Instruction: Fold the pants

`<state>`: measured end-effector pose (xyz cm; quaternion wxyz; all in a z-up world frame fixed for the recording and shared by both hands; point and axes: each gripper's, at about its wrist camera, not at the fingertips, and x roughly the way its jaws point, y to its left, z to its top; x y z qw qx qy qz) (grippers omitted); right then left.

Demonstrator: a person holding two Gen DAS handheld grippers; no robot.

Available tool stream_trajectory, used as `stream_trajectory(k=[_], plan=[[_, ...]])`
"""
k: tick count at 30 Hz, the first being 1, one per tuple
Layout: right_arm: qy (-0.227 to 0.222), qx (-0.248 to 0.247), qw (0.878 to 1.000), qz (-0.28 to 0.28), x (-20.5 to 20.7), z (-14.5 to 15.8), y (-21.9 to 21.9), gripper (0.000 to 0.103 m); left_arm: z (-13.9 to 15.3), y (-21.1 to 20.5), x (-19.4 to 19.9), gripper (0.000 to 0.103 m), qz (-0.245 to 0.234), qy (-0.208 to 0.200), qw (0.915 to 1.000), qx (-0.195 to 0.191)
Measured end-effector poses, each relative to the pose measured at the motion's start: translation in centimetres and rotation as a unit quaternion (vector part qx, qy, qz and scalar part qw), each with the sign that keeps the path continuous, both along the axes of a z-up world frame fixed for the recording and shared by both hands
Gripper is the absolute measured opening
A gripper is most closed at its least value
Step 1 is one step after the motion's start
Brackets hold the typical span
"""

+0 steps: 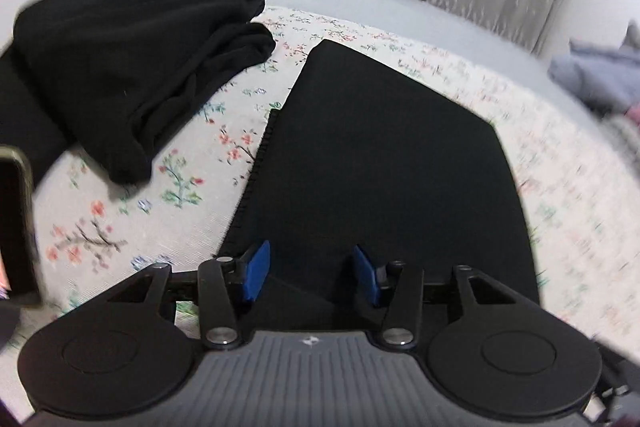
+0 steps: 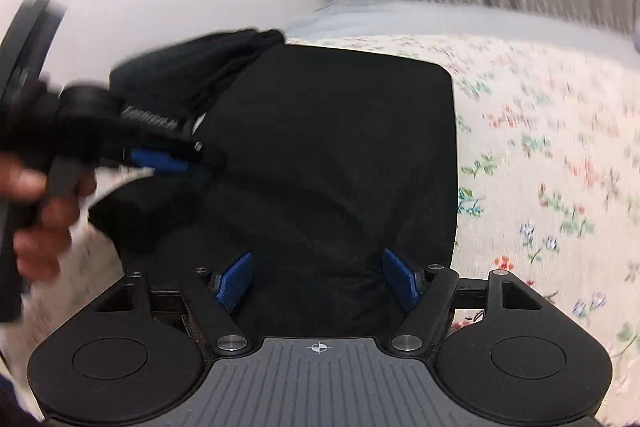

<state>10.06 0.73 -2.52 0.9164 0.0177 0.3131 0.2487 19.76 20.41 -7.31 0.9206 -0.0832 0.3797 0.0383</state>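
Observation:
Black pants (image 1: 380,163) lie folded flat into a neat block on the floral bedspread (image 1: 180,187); they also show in the right wrist view (image 2: 332,155). My left gripper (image 1: 310,273) is open and empty, its blue pads over the near edge of the pants. It also appears at the left of the right wrist view (image 2: 168,159), blurred, held by a hand. My right gripper (image 2: 318,281) is open and empty over the near part of the pants.
A pile of other black clothes (image 1: 132,67) lies left of the pants, also visible in the right wrist view (image 2: 192,71). Grey clothing (image 1: 596,75) sits at the far right. A phone-like object (image 1: 14,219) is at the left edge. Wall and curtain stand behind the bed.

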Motion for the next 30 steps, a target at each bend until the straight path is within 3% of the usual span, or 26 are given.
stream_trajectory(k=[2,5,8,11,13,16,20,21,22,24,25,26,27,28,30], plan=[[0.019,0.007,1.0,0.006,0.4,0.9,-0.3,0.074,0.4,0.0,-0.1,0.061,0.009,-0.005,0.9998,0.017],[0.03,0.092,0.995,0.006,1.2,2.7,-3.1,0.075,1.4,1.5,-0.2,0.062,0.034,-0.027,0.9989,-0.017],[0.048,0.143,0.988,-0.023,3.0,3.0,-6.4,0.075,1.9,2.8,0.3,0.064,0.064,-0.033,0.9972,-0.019],[0.094,0.17,0.98,-0.051,6.1,1.6,-8.8,0.076,1.3,4.2,1.1,0.076,0.094,-0.02,0.9946,-0.038],[0.128,0.207,0.968,-0.054,8.0,0.2,-10.0,0.076,0.5,4.7,1.6,0.083,0.092,-0.01,0.9934,-0.068],[0.145,0.26,0.954,-0.033,9.6,-0.7,-10.7,0.076,-0.5,5.1,2.3,0.09,0.08,0.0,0.9909,-0.108],[0.153,0.273,0.95,-0.009,11.3,-0.9,-10.0,0.075,-0.7,4.9,2.8,0.096,0.076,0.004,0.9899,-0.12],[0.152,0.271,0.951,-0.008,11.4,-0.9,-9.7,0.071,-0.7,4.9,2.9,0.096,0.075,0.005,0.9897,-0.122],[0.15,0.267,0.952,-0.008,11.8,-1.0,-9.2,0.066,-0.8,4.8,3.1,0.088,0.073,0.005,0.9897,-0.123],[0.149,0.242,0.959,-0.016,12.0,-1.5,-8.2,0.026,-0.6,4.2,3.2,0.073,0.064,0.004,0.9917,-0.111],[0.149,0.232,0.961,-0.019,12.3,-1.6,-7.9,0.022,-0.3,3.6,3.3,0.067,0.06,0.002,0.9946,-0.085],[0.142,0.228,0.963,-0.018,12.3,-1.3,-7.8,0.013,0.0,3.1,3.4,0.049,0.058,-0.002,0.9966,-0.059],[0.13,0.224,0.966,-0.016,12.1,-0.8,-7.9,0.01,0.6,2.7,3.2,0.026,0.061,-0.01,0.997,-0.046],[0.115,0.219,0.969,-0.016,11.7,0.1,-8.2,0.009,1.4,2.6,3.0,0.019,0.063,-0.02,0.9962,-0.058],[0.091,0.205,0.974,-0.019,11.3,1.7,-8.7,0.008,2.8,1.7,2.9,0.015,0.046,-0.04,0.9947,-0.082]])
